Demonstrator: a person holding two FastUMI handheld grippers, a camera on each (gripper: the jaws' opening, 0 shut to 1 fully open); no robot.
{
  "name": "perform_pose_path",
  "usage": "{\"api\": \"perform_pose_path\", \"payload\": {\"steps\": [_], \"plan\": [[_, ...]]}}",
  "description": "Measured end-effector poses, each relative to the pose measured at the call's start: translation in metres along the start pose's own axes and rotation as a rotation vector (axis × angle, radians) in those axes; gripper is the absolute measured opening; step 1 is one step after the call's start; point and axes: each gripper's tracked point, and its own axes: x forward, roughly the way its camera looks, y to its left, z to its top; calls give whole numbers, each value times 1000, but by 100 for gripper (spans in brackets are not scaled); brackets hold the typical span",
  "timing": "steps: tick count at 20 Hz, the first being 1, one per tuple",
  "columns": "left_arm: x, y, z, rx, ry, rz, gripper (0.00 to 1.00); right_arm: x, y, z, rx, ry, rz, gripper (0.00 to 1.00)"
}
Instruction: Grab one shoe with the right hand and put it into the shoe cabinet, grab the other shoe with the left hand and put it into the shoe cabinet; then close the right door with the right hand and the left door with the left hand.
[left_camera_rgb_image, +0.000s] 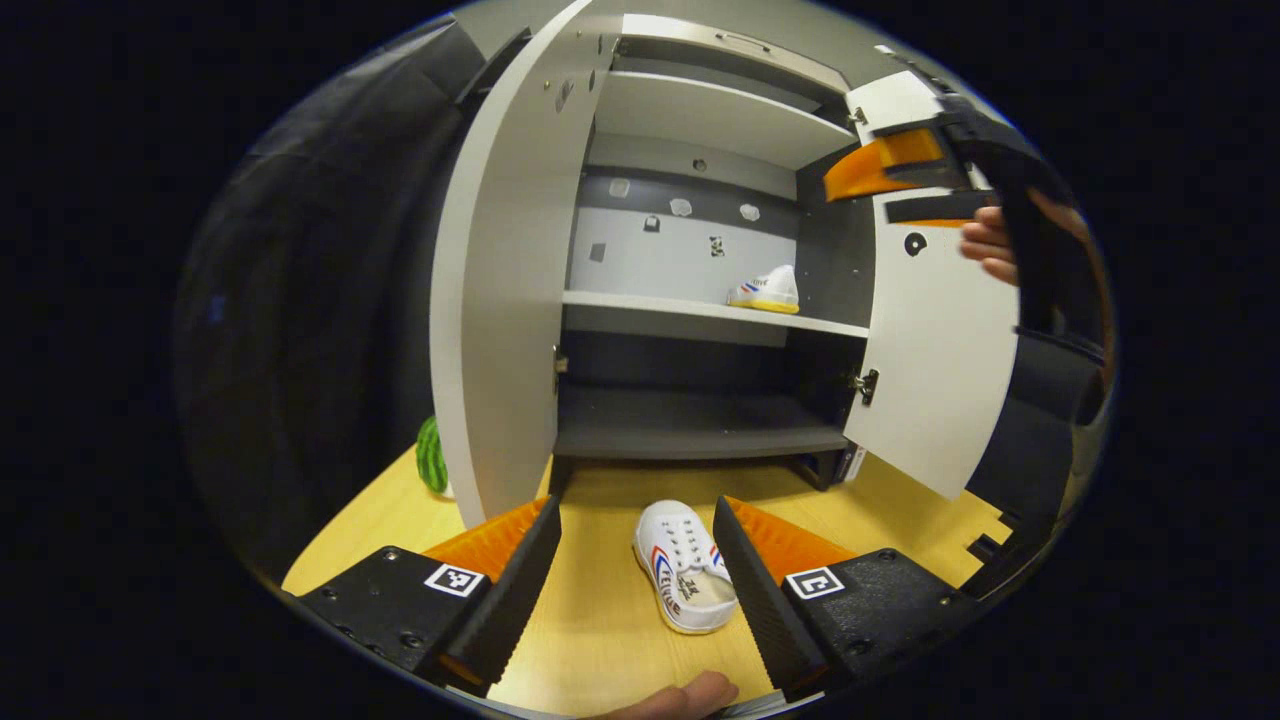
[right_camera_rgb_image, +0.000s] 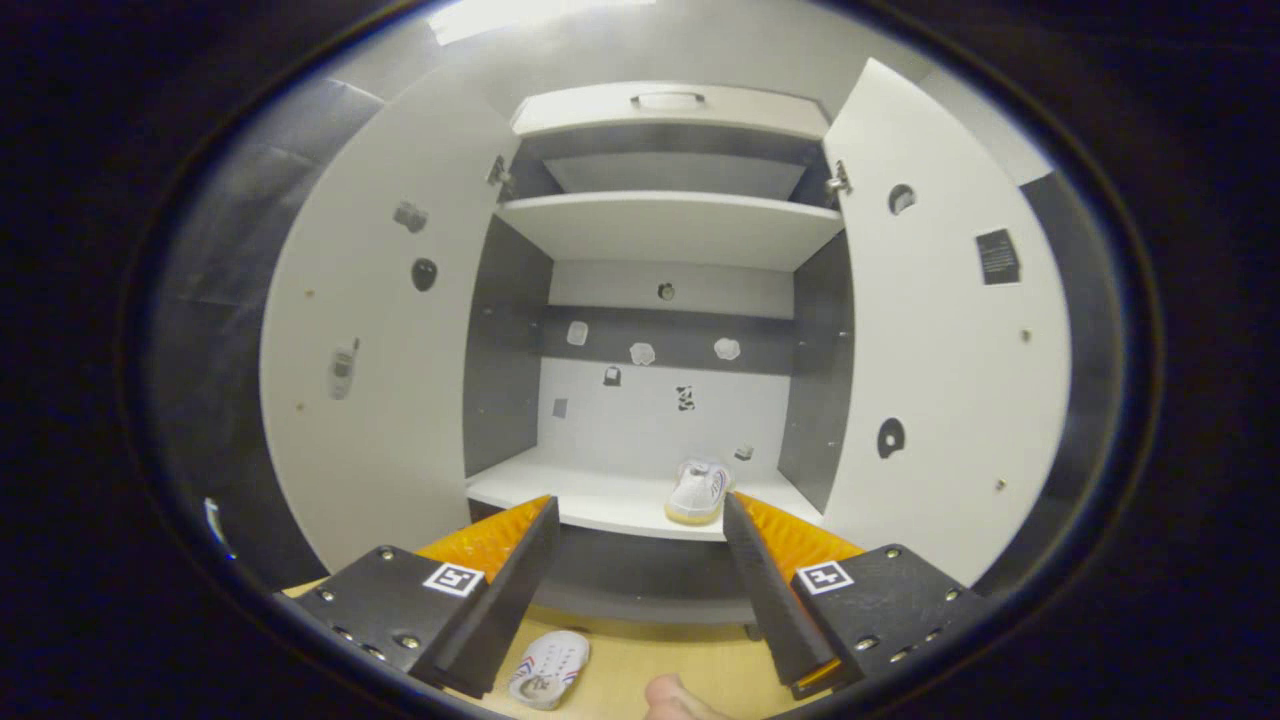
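The left gripper (left_camera_rgb_image: 636, 520) hung low with its fingers spread wide and empty, while the right gripper (right_camera_rgb_image: 640, 515) stood raised, likewise spread and empty.

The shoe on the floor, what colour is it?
White shoe with red and blue side stripes, best in the left gripper view.

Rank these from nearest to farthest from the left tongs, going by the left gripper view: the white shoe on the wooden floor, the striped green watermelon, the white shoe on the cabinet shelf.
1. White shoe on the wooden floor: between the open left tongs, toward the right finger.
2. Striped green watermelon: farther off at left, beside the open white left door.
3. White shoe on the cabinet shelf: deep inside, on the middle shelf's right.
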Motion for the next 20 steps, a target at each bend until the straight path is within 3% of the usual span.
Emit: {"api": "perform_pose_path", "payload": {"steps": [4,9,13,17,19,20], "plan": [[2,-11,-26,-1,65,-11,96,-82,-39,-19,23,-35,-83,98],[30,-15,-62,-1,163,4,96,-152,-63,-52,56,-36,-102,98],[69,-14,-101,-33,274,2,96,-170,-94,-69,84,-67,-153,98],[96,-15,-132,-39,374,-20,90,-178,-140,-84,14,-87,-276,98],[105,-12,-144,-47,424,-13,81,-177,-141,-89,22,-93,-269,98],[110,-11,-147,-45,430,-15,82,-176,-138,-92,33,-92,-252,98]]}}
